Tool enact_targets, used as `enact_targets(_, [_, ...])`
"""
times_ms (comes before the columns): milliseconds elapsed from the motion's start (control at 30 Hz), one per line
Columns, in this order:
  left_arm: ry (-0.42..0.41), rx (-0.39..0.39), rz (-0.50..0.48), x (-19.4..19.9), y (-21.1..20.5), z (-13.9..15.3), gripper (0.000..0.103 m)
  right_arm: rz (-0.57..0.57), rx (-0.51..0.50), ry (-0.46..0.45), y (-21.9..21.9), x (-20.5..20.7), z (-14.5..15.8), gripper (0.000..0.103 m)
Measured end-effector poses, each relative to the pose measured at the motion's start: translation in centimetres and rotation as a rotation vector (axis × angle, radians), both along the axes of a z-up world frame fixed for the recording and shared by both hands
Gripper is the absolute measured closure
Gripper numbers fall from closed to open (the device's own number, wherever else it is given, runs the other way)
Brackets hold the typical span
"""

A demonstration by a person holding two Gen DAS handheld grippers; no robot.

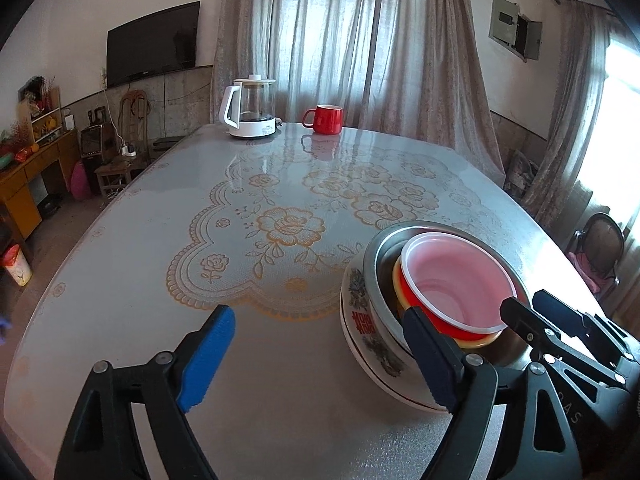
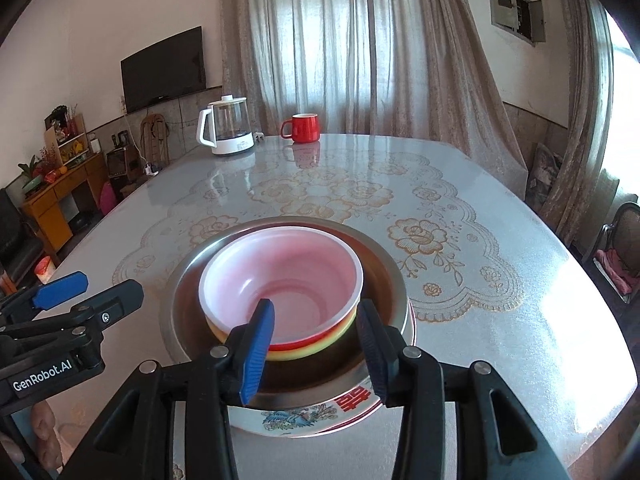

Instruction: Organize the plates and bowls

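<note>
Curtains [image 2: 360,60] were drawn behind a table [image 1: 120,280] covered with a glossy flowered cloth, and a dark screen [image 1: 154,42] was mounted on the wall at the far left. Going rightward along the far edge, a white kettle [image 1: 250,108] and a red mug [image 1: 326,119] were placed well apart from the working area, probably so that they were not disturbed.

At the near left, the left gripper [image 1: 320,354] was held wide open above bare cloth, with nothing between its jaws; its right finger stood just beside the stack. The dishes were gathered in one nested pile at the near edge: a patterned plate [image 2: 308,416] at the bottom, a steel bowl [image 2: 188,292] on it, a yellow bowl [image 2: 320,348] inside that, and a red bowl [image 2: 288,280] on top. Such an order, big below and small above, seemed to be chosen for stability.

The right gripper [image 2: 316,350] was held partly open astride the near rim of the red bowl, one finger inside and one outside. No pressing of the pads on the rim could be seen, so the bowl seemed released.
</note>
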State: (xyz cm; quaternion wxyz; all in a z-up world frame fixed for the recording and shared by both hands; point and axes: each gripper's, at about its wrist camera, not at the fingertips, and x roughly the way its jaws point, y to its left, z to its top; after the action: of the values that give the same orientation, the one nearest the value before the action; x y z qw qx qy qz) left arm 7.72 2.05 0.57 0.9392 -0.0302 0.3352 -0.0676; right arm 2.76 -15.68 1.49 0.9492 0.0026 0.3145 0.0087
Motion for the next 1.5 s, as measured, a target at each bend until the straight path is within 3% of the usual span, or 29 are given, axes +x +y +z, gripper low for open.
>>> enact_targets(167, [-0.016, 0.003, 0.001, -0.6, -0.4, 0.2, 0.000, -0.009, -0.011, -0.014, 0.0, -0.5, 0.3, 0.060])
enact_targets(700, [-0.052, 0.055, 0.029, -1.6, -1.3, 0.6, 0.000, -0.019, 0.007, -0.027, -0.4, -0.9, 0.6, 0.060])
enact_targets(1500, [-0.051, 0.047, 0.042, -1.6, -1.0, 0.6, 0.000, -0.013, 0.005, -0.032, -0.3, -1.0, 0.9, 0.060])
